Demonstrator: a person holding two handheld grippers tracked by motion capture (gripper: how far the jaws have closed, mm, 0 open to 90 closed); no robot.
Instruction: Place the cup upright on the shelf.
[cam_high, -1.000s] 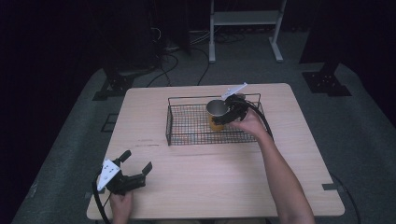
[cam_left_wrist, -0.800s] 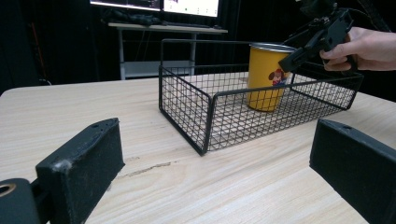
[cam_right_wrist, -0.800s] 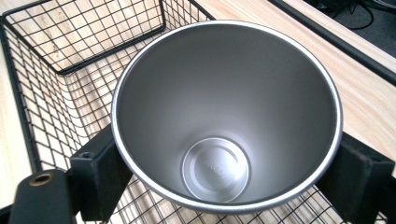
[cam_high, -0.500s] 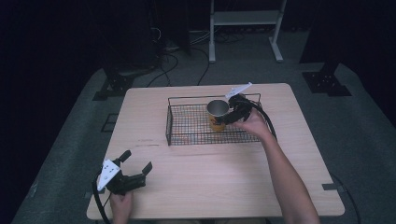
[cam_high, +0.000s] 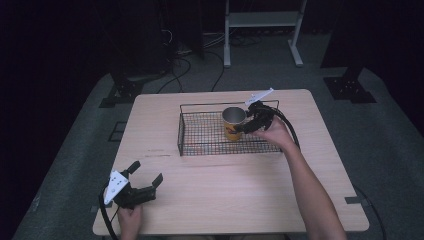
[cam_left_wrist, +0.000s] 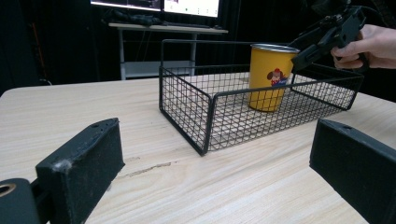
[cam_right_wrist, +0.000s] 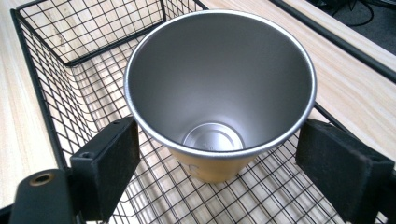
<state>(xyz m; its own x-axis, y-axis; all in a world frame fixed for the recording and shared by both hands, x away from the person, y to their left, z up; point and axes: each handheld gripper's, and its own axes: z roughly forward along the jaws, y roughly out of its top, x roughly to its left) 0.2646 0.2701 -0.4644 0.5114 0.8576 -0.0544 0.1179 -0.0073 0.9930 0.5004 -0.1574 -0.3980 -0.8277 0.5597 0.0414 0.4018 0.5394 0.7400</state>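
At about seven o'clock on the table (cam_high: 210, 200), my left gripper (cam_high: 148, 181) rests with its jaws wide and nothing between them. Toward one o'clock sits the wire basket (cam_high: 200, 142), and the yellow cup (cam_high: 233, 123) stands upright inside it. My right gripper (cam_high: 242, 127) has a jaw on each side of the cup, apart from its rim. I think the cup is already placed; letting go and pulling away seems all that is left.
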